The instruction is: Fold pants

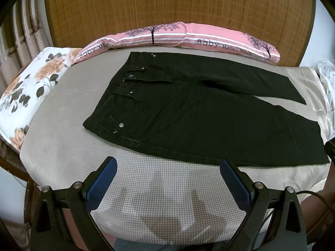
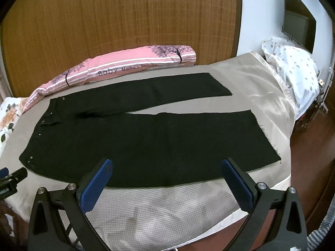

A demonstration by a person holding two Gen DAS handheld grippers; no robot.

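Black pants (image 1: 188, 113) lie flat on the bed, waistband to the left, both legs spread apart and pointing right. They show the same way in the right wrist view (image 2: 146, 142). My left gripper (image 1: 168, 163) is open and empty, hovering above the bed just in front of the near leg's lower edge. My right gripper (image 2: 167, 165) is open and empty, hovering over the near edge of the near leg. The left gripper's tip (image 2: 12, 175) shows at the left edge of the right wrist view.
The bed has a beige textured cover (image 1: 62, 146). A pink "Baby" bolster (image 1: 188, 37) lies along the far side against a wooden headboard (image 1: 167, 4). A floral pillow (image 1: 31, 87) lies at left, a spotted white pillow (image 2: 297, 73) at right. The bed's right edge (image 2: 291, 146) drops to the floor.
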